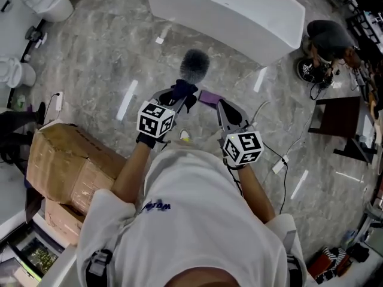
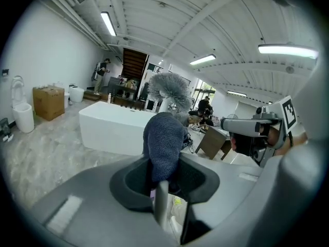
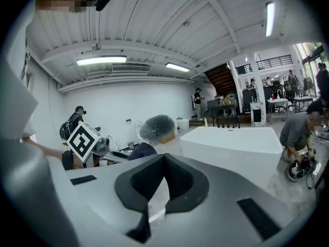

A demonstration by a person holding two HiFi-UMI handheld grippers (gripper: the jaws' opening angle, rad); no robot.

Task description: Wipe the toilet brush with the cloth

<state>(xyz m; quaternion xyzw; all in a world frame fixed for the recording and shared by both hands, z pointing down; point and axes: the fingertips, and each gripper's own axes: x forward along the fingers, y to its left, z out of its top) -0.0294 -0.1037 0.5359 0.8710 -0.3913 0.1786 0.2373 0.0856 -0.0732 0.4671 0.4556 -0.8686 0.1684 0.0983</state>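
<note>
poster1: Grey stone-look floor point(image 1: 102, 70), showroom kind of place, with a white bathtub point(image 1: 239, 11) ahead of the person and a cardboard box point(image 1: 66, 160) off to their left. So where's the toilet brush point(image 1: 194, 66) in all this?

poster2: Up in the air, between the person and the tub. Its fluffy grey head pokes up past the left claw point(image 1: 178, 97), and the dark blue cloth point(image 2: 163, 140) sits right under that head, bunched round the shaft point(image 2: 161, 210).

poster1: And the left claw's actually got it?

poster2: Yep, left gripper view shows it closed on the cloth, with the thin metal shaft running down between the jaws toward the camera.

poster1: What about the right claw point(image 1: 221, 105)?

poster2: Just beside the left one, at about the same height. Jaws are drawn together, and I can't make out anything between them. A small purple piece point(image 1: 209, 96) sits right at its tip in the head view, but I can't tell whether it's pinched.
</note>
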